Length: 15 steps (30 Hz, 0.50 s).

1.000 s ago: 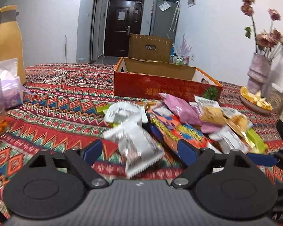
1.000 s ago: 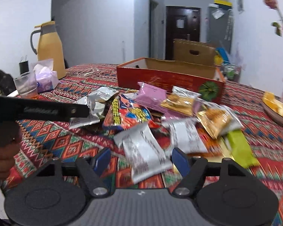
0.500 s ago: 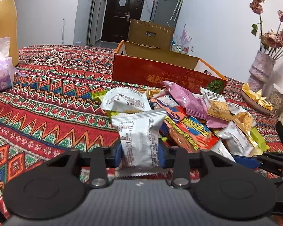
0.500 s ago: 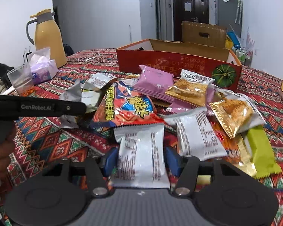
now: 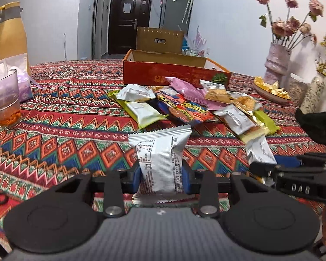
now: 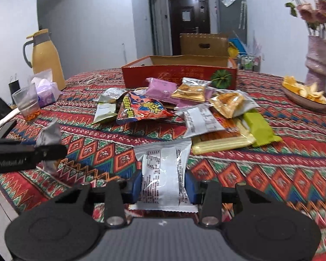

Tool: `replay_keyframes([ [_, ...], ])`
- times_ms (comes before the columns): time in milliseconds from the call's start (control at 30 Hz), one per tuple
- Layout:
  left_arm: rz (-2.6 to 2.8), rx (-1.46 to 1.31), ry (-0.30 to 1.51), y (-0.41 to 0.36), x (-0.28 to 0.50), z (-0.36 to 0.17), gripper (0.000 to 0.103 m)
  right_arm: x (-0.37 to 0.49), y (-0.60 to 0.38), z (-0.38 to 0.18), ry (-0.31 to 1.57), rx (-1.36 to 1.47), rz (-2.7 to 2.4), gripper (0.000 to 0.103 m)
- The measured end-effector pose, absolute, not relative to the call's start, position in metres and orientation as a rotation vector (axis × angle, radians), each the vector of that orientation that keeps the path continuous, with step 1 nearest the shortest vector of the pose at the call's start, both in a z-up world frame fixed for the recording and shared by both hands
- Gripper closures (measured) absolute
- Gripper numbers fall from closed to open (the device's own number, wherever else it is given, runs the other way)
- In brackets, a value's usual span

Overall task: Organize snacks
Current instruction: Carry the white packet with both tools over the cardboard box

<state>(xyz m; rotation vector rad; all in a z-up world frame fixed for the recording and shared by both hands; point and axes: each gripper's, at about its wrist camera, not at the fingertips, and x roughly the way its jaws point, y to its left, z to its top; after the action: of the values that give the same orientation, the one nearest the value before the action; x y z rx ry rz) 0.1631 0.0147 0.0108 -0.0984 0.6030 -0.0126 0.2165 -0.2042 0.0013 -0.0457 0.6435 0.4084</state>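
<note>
My left gripper (image 5: 160, 178) is shut on a white snack packet (image 5: 159, 152) and holds it above the cloth, pulled back from the snack pile (image 5: 184, 106). My right gripper (image 6: 163, 186) is shut on another white snack packet (image 6: 163, 169), also lifted and back from the pile (image 6: 184, 111). The right gripper and its packet (image 5: 259, 152) show at the right of the left wrist view. The left gripper and its packet (image 6: 49, 137) show at the left of the right wrist view. An open red cardboard box (image 5: 173, 75) stands behind the pile, also in the right wrist view (image 6: 178, 76).
A patterned red tablecloth (image 5: 65, 130) covers the table. A glass (image 5: 4, 104), tissue bag (image 5: 24, 87) and yellow jug (image 5: 8, 39) stand at the left. A plate of chips (image 5: 271, 89) and flower vase (image 5: 276, 63) stand at the right.
Both grippers closed on white packets in the pile, then lifted them and drew back toward me. The pile now lies farther away in both views.
</note>
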Motion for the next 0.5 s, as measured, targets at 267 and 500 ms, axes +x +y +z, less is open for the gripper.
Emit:
replay_keyframes([
  [267,-0.036,-0.078,0.549,0.004,0.127,0.020,0.067,0.177,-0.212,0.020,0.587,-0.061,0.286,0.063],
  [500,-0.047,-0.062,0.503,-0.002,0.113,0.028,0.067,0.158,-0.219,0.031,0.553,-0.065,0.251,0.063],
])
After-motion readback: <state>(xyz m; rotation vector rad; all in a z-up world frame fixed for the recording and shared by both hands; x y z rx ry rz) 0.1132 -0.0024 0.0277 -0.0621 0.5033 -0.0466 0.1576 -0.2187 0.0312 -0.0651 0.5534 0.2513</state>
